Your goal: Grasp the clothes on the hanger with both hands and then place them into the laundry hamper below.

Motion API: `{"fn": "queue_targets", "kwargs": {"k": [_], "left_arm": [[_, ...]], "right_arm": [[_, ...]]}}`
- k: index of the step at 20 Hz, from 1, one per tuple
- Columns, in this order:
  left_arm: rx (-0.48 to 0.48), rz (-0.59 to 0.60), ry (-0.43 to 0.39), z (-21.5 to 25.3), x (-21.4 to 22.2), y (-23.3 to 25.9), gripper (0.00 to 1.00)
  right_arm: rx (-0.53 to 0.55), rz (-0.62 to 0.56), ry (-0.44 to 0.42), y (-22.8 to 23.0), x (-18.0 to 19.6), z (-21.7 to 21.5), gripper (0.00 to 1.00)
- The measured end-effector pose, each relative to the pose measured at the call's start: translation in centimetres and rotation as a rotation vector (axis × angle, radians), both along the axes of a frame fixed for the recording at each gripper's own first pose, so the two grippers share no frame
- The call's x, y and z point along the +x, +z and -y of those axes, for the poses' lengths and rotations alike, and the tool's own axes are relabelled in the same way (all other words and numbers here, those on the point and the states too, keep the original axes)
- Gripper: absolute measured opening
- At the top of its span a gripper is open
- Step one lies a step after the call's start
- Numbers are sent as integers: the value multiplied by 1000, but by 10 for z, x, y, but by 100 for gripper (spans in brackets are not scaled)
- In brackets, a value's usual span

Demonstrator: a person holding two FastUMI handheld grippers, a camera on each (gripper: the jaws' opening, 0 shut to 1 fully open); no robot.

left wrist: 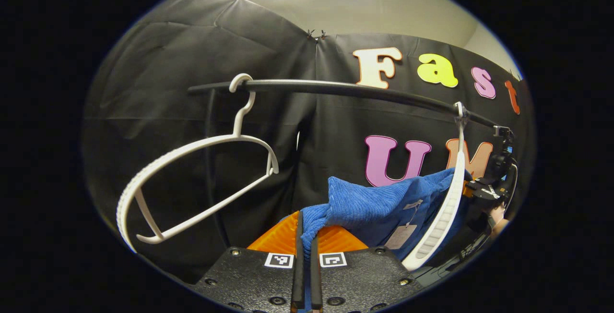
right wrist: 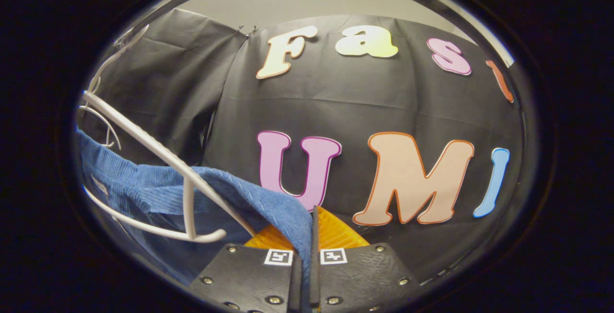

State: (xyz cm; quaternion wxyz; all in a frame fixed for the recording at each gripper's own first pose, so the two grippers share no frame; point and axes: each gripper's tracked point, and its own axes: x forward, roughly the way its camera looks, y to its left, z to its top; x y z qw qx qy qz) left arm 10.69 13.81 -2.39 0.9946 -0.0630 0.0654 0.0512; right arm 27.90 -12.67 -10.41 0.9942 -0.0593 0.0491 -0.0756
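At the bottom centre of the left gripper view, the left gripper [left wrist: 307,250] has its two fingers pressed nearly together, pinching a fold of the blue garment [left wrist: 379,207] that rises between them. The cloth runs up and right to a white hanger [left wrist: 448,207] seen edge-on, hooked on the black rail [left wrist: 345,88] at the right; a paper tag [left wrist: 402,236] dangles from the fabric. That view also takes in an empty white hanger [left wrist: 192,183] hooked on the rail at upper left, and the other gripper [left wrist: 494,183] far off at the right edge, just beyond the garment. In the right gripper view, the right gripper [right wrist: 307,250] at bottom centre is likewise closed tight on a corner of the blue garment [right wrist: 201,193], which stretches left over the white hanger [right wrist: 168,159], whose arm slants from the left edge down toward the fingers. The right half of this view is open room before the booth wall.
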Motion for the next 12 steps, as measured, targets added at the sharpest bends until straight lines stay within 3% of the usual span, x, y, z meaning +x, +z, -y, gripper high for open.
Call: {"fn": "queue_targets", "kwargs": {"k": [12], "left_arm": [[-65,-101,-6,4,-12,-66,6]], "right_arm": [[35,-101,-18,-51,-29,1,7]]}}
